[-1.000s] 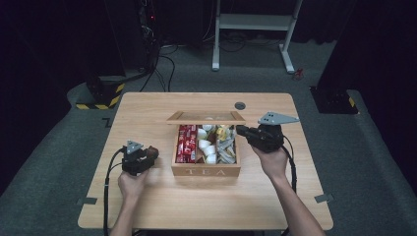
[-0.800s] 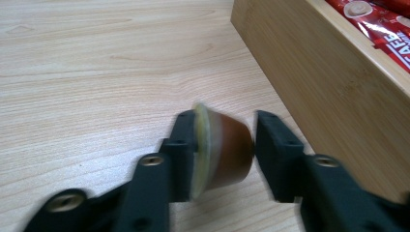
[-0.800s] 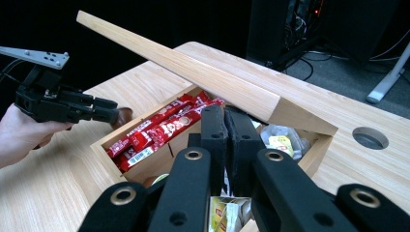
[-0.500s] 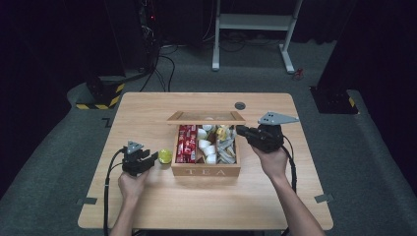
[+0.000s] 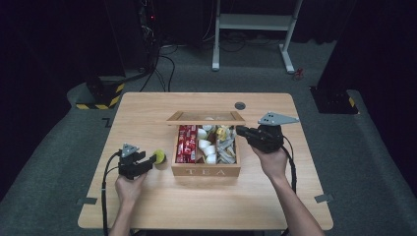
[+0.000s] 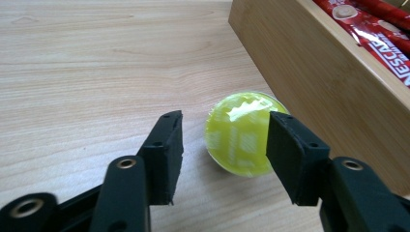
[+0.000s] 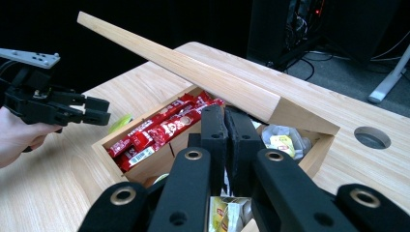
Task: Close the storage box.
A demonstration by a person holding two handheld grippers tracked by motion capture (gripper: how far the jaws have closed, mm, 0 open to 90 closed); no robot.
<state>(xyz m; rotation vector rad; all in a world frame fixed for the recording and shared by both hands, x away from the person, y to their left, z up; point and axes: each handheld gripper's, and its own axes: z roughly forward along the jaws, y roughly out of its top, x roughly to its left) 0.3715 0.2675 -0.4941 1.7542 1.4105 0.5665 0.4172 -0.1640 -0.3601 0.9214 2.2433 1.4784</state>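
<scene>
The wooden table [image 5: 147,113] carries an open tea box [image 5: 206,171] at its centre, lid [image 7: 179,65] tilted up at twelve o'clock, red sachets [image 5: 186,143] along its nine o'clock side. At the box's three o'clock the right gripper [image 5: 241,130] hangs over the rim, jaws pressed together. At nine o'clock the left gripper [image 6: 222,150] stands with jaws spread, the small yellow-green capsule [image 6: 239,133] on the table between them, just beside the box wall.
</scene>
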